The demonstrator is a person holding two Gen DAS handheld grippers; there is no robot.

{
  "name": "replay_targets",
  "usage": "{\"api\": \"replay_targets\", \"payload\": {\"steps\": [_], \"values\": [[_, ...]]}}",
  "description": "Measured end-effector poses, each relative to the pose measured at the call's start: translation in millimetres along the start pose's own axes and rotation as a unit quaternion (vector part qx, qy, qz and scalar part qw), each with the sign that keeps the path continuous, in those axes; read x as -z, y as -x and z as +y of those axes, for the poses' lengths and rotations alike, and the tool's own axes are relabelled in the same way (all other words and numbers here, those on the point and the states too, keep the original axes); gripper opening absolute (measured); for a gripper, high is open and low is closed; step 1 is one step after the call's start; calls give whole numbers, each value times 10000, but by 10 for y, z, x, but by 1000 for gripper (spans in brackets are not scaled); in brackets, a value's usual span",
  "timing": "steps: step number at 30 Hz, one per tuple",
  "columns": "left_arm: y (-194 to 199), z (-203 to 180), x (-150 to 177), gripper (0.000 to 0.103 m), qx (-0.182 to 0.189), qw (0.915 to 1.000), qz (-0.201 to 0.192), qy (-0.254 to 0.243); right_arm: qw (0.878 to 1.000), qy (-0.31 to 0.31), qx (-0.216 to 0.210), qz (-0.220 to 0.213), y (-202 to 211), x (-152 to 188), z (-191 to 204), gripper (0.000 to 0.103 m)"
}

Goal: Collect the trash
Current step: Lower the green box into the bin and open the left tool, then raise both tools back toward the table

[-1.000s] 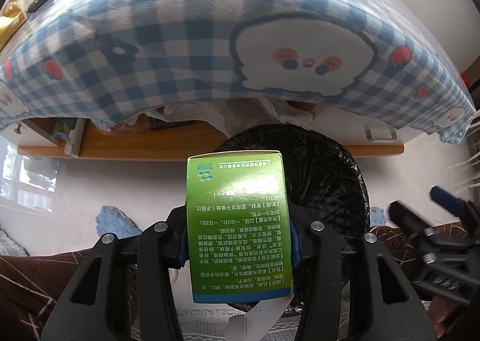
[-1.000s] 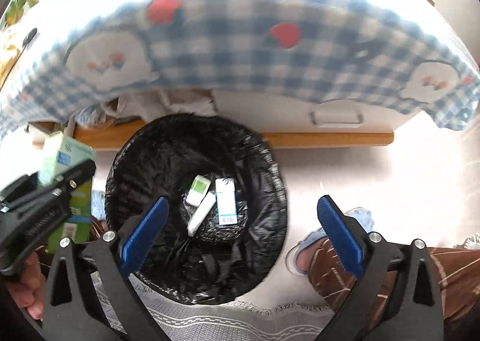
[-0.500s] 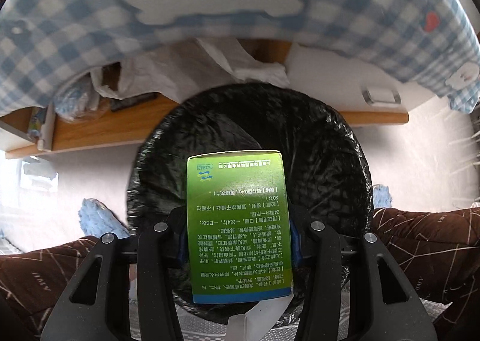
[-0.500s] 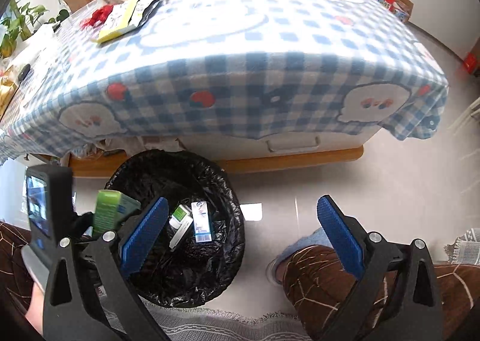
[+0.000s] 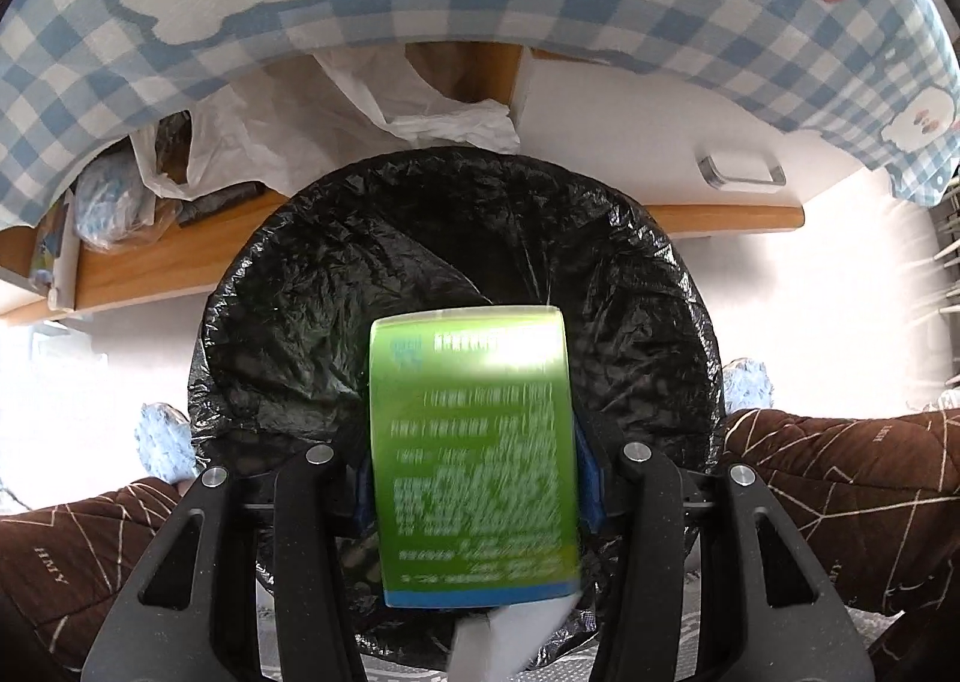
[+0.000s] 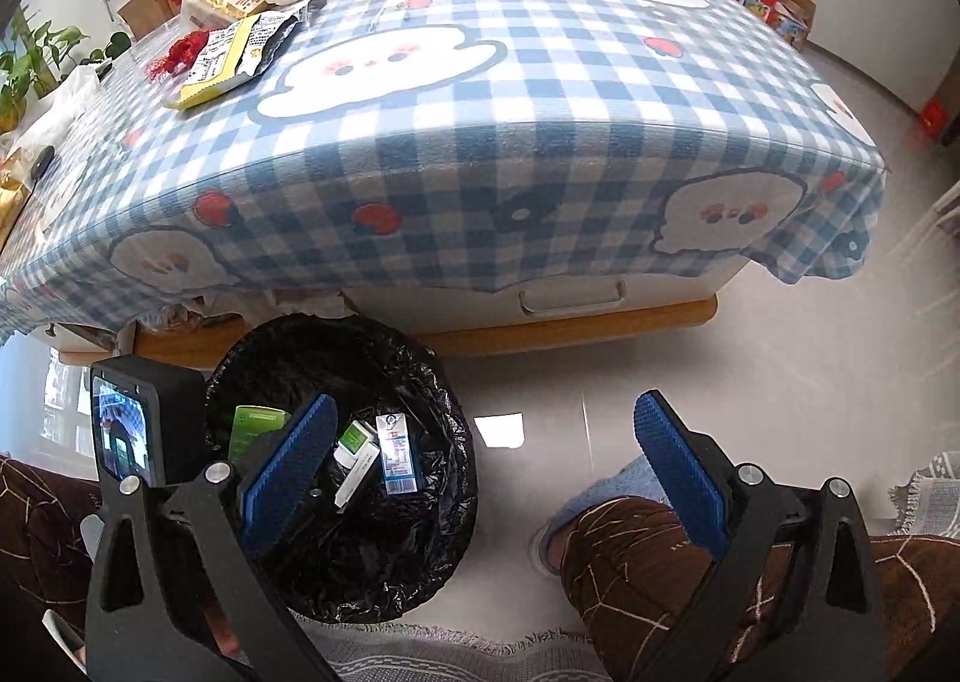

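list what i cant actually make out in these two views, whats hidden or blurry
- Print on the green box: left wrist view, motion-blurred, unreadable.
- Bottom of the black-lined bin: left wrist view, covered by the box.
- Left gripper pads: mostly behind the box.
- Labels on the small cartons in the bin: right wrist view, too small.
- Shelf under the checked tablecloth: largely hidden by the cloth's overhang and a white plastic bag.
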State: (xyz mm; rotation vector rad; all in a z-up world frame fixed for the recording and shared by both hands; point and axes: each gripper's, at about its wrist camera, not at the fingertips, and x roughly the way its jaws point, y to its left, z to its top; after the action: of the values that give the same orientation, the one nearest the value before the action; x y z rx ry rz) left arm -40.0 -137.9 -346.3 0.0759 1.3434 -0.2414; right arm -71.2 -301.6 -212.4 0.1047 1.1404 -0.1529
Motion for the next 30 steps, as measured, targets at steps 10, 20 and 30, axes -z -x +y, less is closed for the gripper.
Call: {"api": "replay_targets", "payload": {"steps": [10,20,30], "values": [[311,66,-80,79,-61,9992,-392,46,9999,-40,16,-106,51,-39,-2,95],[1051,210,-208,97,-162,9917,-1260,224,9987,0,10,-508,316,-198,3,95],[1665,434,-408,97,-264,9850,-1681,284,9953,209,31,-949,603,-386,98,95]]}}
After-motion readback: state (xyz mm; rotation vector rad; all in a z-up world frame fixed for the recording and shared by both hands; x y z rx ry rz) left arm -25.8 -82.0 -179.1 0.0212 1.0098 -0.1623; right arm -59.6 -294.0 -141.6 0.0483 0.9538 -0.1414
